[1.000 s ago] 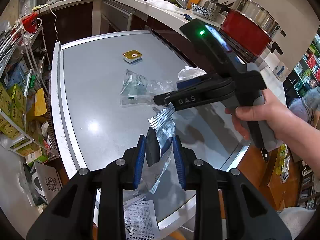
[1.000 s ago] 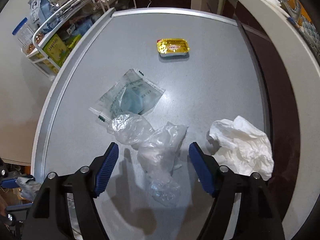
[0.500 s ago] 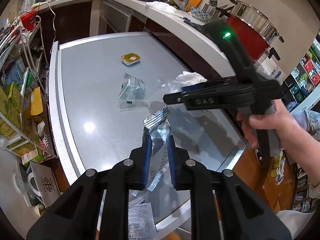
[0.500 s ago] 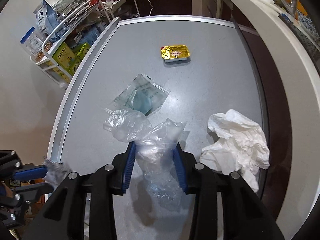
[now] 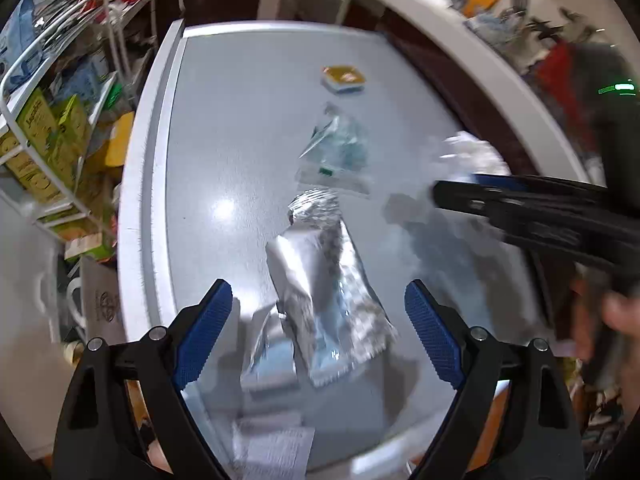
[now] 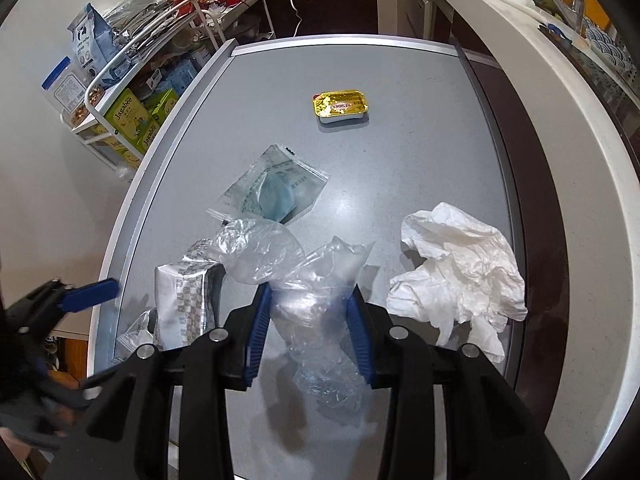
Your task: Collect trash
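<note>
My left gripper [image 5: 318, 286] hangs over the near end of the grey table [image 5: 224, 128], its jaws opening wide. A silver foil wrapper [image 5: 316, 240] sits loose between them, touching neither blue pad. My right gripper [image 6: 310, 290] is shut on a crumpled clear plastic bag [image 6: 320, 276], which bulges out above and below the pads. In the right wrist view the foil wrapper [image 6: 188, 296] stands just left of that bag, and one blue finger of the left gripper [image 6: 90, 292] shows at the left edge. In the left wrist view the right gripper [image 5: 520, 204] comes in from the right.
On the table lie a clear zip bag with something blue inside [image 6: 272, 196], a gold foil butter portion [image 6: 340, 106] farther back, and a crumpled white tissue [image 6: 460, 268] at the right. A wire rack of boxes [image 6: 128, 116] stands left, a white counter [image 6: 540, 100] right.
The left jaws went from shut on the foil wrapper to wide open, letting it go, and the left hand sank. The right jaws shut on the clear plastic bag and stayed there.
</note>
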